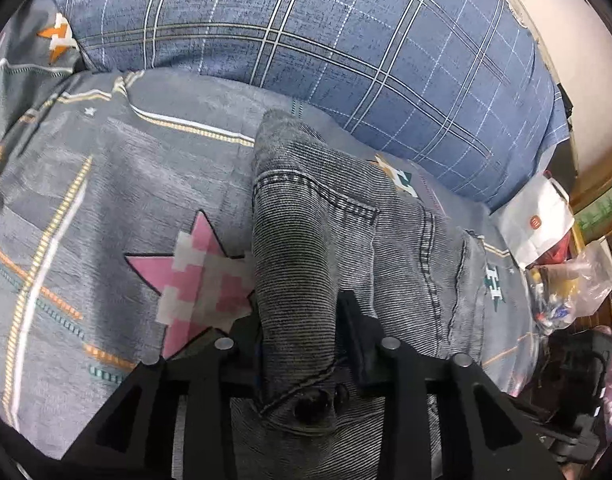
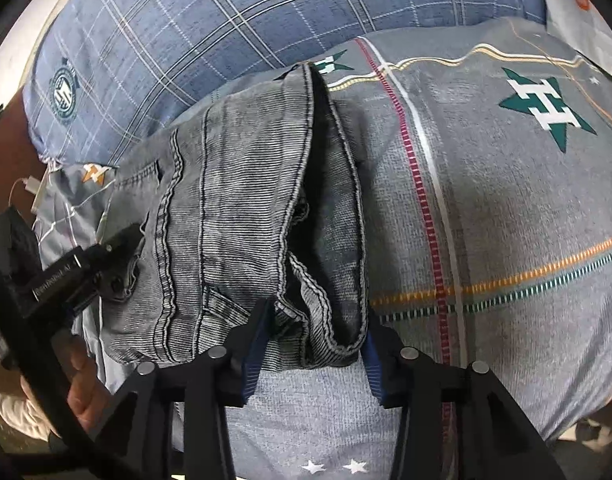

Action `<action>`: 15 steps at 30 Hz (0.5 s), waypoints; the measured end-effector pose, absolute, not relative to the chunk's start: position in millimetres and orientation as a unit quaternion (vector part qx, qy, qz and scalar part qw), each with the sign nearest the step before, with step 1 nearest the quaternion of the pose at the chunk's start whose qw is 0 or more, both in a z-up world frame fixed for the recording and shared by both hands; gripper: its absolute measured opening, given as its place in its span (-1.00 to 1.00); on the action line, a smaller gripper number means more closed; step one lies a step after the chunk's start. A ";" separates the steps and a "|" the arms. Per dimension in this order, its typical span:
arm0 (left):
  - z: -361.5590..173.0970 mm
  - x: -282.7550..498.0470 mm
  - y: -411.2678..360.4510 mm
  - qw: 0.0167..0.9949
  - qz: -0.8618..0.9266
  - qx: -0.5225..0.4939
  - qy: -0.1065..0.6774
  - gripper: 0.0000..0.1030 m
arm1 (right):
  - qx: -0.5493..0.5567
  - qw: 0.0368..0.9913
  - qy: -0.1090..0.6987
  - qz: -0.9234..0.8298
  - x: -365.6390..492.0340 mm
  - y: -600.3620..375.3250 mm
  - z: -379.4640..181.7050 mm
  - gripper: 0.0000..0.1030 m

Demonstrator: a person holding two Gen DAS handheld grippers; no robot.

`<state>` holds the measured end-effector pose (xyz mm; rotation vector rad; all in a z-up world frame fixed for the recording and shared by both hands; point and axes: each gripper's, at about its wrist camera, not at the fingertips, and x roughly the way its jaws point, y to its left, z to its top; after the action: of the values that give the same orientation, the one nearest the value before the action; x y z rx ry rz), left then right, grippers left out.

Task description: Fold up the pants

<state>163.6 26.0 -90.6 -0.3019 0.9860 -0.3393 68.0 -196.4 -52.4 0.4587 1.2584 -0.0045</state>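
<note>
Left tongs (image 1: 302, 332) clamping ribbed grey denim pants (image 1: 345, 220)

We find little that we can read. On the white paper bag (image 1: 535, 222) at the bed's edge we see a small orange square logo, too small to make out. The blue checked pillow (image 2: 146, 40) carries a round dark-green badge with lettering we cannot read. The black body of the left hand-held gripper (image 2: 122, 260), seen from the right wrist, bears a pale printed line, blurred beyond reading. The star prints on the bedsheet (image 2: 505, 200) hold an H-like block shape.
</note>
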 end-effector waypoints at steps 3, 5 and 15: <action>-88.2 161.0 23.6 0.859 -0.160 -0.131 0.468 -0.13 | 0.215 0.784 0.582 -0.007 66.3 -198.5 -48.0 0.13; -92.3 165.9 22.2 0.857 -0.158 -0.128 0.474 -0.09 | 0.218 0.782 0.584 -0.009 62.5 -200.2 -50.5 0.18; -91.5 158.8 22.6 0.863 -0.153 -0.128 0.464 -0.21 | 0.223 0.783 0.581 -0.003 57.1 -202.6 -57.1 0.07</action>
<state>158.8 22.6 -91.5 -0.2682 0.9732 -0.3216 57.1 -202.6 -57.1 0.4821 1.2534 -0.0054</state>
